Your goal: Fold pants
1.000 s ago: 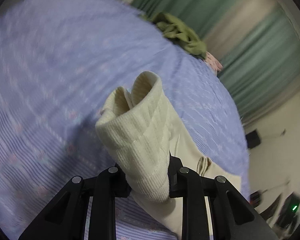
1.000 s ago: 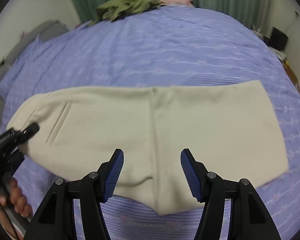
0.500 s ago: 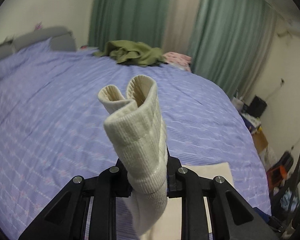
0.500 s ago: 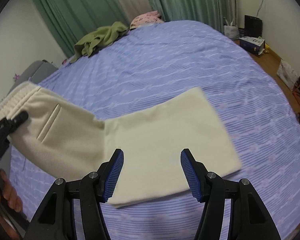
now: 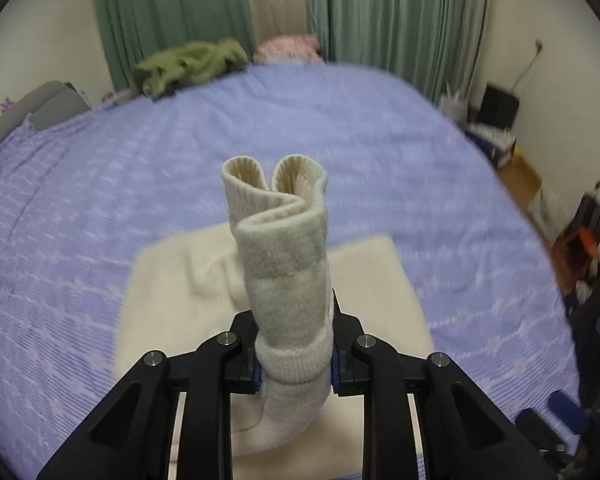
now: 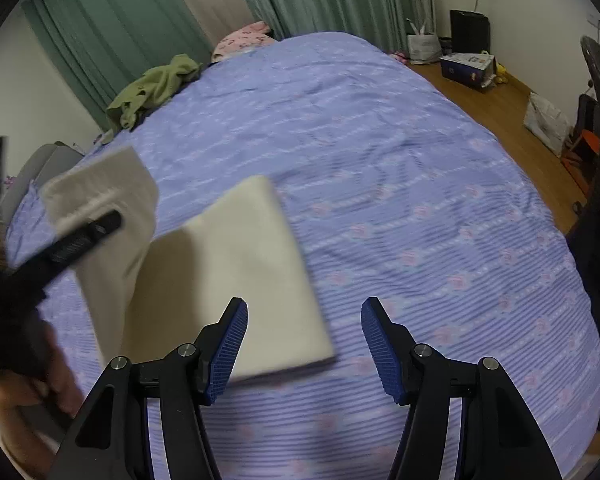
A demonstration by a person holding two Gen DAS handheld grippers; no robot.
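Cream pants (image 6: pixel 236 264) lie on the purple bedspread (image 6: pixel 420 200), with one end lifted and doubled back over the rest. My left gripper (image 5: pixel 294 356) is shut on the bunched ribbed waistband (image 5: pixel 284 264), which sticks up between its pads; the jaws are opening slightly. Below it lies the flat part of the pants (image 5: pixel 172 280). In the right wrist view the left gripper (image 6: pixel 84 236) holds the raised end (image 6: pixel 108 184) at the left. My right gripper (image 6: pixel 304 344) is open above the pants' near right corner, with nothing between its fingers.
A green garment (image 5: pixel 188 64) and a pink one (image 5: pixel 288 44) lie at the bed's far edge, before green curtains. A grey headboard (image 5: pixel 52 100) is at the left. Bags and boxes (image 6: pixel 466 66) stand on the wooden floor to the right. A person's hand (image 6: pixel 56 384) is at the lower left.
The left gripper swung the waistband across and over the flat part of the pants, rolling as it went. The right gripper slid right, from over the pants' middle to their corner.
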